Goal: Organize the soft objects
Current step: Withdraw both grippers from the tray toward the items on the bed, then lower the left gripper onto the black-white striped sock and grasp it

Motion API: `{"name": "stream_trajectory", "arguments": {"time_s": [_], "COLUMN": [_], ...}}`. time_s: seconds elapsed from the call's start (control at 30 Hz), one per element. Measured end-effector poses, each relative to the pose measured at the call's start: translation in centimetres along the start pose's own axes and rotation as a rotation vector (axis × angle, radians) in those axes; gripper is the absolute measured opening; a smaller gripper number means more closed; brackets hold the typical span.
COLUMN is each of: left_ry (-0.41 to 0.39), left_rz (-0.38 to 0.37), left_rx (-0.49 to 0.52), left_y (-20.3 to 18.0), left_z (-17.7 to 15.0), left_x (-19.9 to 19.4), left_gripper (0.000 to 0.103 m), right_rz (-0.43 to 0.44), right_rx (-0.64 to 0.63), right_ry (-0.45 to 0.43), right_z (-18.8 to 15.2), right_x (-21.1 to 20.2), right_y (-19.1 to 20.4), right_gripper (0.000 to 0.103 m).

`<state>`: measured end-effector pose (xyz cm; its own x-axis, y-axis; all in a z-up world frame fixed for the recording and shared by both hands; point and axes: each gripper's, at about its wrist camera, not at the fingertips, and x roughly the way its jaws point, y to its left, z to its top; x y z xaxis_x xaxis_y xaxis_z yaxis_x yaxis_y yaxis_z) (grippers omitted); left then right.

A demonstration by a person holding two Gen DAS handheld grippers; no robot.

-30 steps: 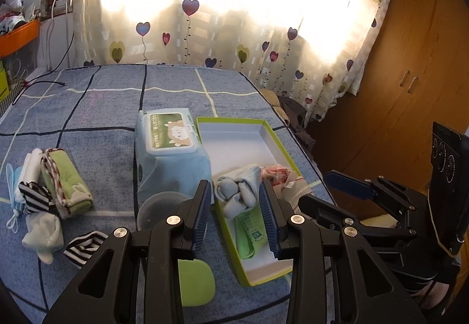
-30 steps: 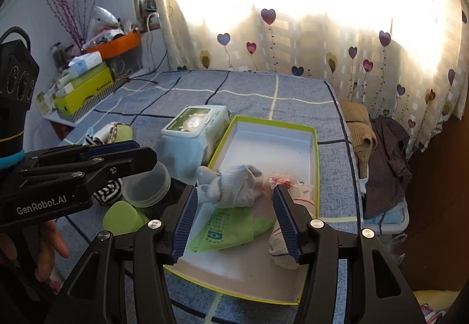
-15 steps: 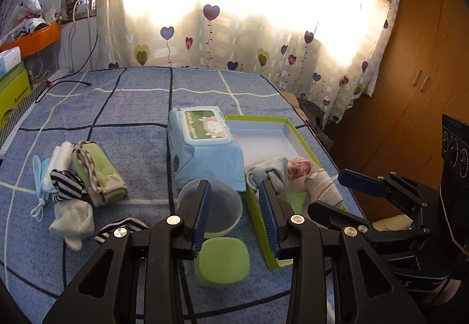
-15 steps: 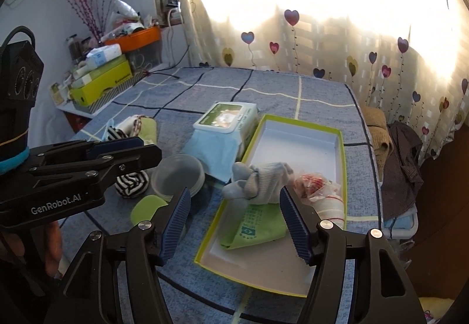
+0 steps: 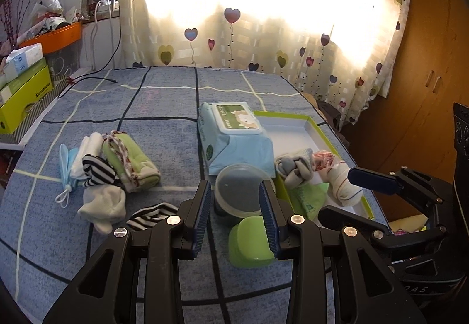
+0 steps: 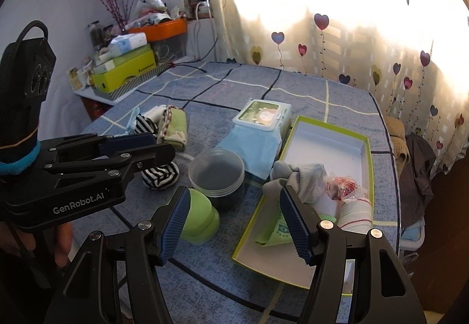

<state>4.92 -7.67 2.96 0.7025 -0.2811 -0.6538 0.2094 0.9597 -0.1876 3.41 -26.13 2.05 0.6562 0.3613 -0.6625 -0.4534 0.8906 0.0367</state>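
A green-rimmed box (image 5: pixel 315 130) (image 6: pixel 331 145) holds a grey sock bundle (image 5: pixel 294 170) (image 6: pixel 299 180), a green cloth (image 6: pixel 275 231), a white sock (image 5: pixel 341 182) (image 6: pixel 354 214) and a red-white packet (image 6: pixel 344 184). A pile of socks lies at left: a green roll (image 5: pixel 132 160) (image 6: pixel 174 127), striped socks (image 5: pixel 98 173) (image 6: pixel 159 174), a white sock (image 5: pixel 102 205) and a blue mask (image 5: pixel 66 160). My left gripper (image 5: pixel 236 214) is open and empty above the round tub. My right gripper (image 6: pixel 234 226) is open and empty by the box's near edge.
A pack of wet wipes (image 5: pixel 234 136) (image 6: pixel 258 130) lies beside the box. A clear round tub (image 5: pixel 239 190) (image 6: pixel 217 174) and a green lid (image 5: pixel 252 242) (image 6: pixel 199 220) sit in front. Boxes (image 6: pixel 126 69) stand on a side shelf. Clothes (image 6: pixel 410 160) lie off the bed's right edge.
Both grippers have pulled back and swung left, away from the box. The sock pile at left now shows fuller. Both jaws stay open and empty.
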Motion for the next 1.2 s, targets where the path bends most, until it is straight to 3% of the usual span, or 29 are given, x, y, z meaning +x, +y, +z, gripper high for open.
{"name": "stream_trajectory", "arguments": {"time_s": [0.5, 1.2], "left_ry": [0.019, 0.073], "left_rz": [0.033, 0.078], "left_rx": [-0.033, -0.114], "left_y": [2.4, 7.7], "left_z": [-1.4, -3.2], "left_x": [-1.1, 0.2], "left_gripper": [0.035, 0.035], "right_rz": [0.014, 0.043], "right_rx": [-0.031, -0.058], "right_ry": [0.017, 0.047], "right_z": [0.2, 0.9], "right_x": [0.7, 2.5], "right_y": [2.1, 3.5], "right_gripper": [0.064, 0.064]}}
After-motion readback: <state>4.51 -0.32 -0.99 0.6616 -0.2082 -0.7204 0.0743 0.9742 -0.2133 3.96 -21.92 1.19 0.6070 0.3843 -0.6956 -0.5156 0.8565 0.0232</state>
